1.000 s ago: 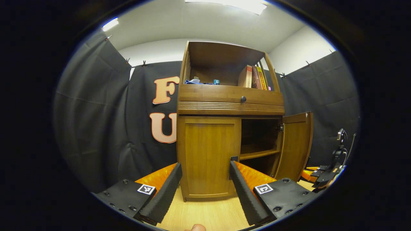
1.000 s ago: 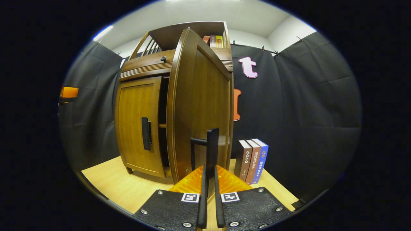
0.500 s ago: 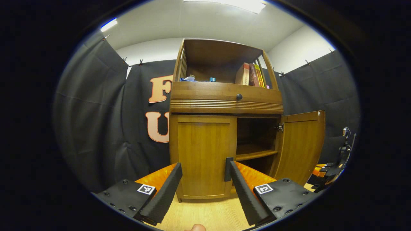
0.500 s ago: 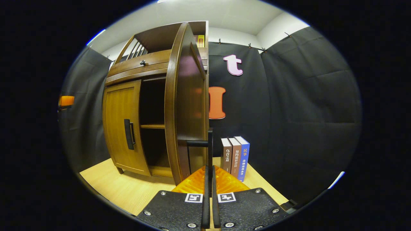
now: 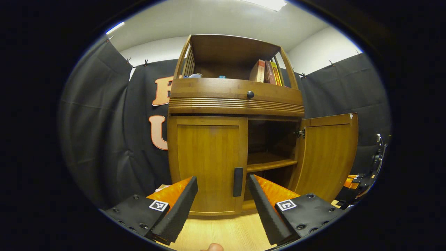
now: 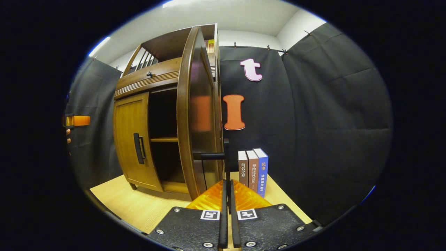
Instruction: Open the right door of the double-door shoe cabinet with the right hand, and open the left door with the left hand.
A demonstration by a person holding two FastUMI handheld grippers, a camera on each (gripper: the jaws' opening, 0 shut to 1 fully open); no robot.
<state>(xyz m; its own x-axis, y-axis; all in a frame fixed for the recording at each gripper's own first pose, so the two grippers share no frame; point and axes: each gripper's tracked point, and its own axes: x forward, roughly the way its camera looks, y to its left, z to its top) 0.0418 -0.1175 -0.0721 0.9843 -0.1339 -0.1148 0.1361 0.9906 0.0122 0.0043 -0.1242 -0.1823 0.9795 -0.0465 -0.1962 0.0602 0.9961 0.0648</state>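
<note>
Light wood floor, black cloth walls; left gripper spread wide, right gripper clamps door handle.

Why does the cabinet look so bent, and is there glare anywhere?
Fisheye lenses: in the right gripper view the open right door bows and carries a soft orange reflection; in the left gripper view the cabinet bulges, with a bright ceiling light at the top; both are sharp.

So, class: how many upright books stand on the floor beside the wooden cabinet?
3: grey-spined book, brown-spined book, blue-spined book, side by side right of the open door.
</note>
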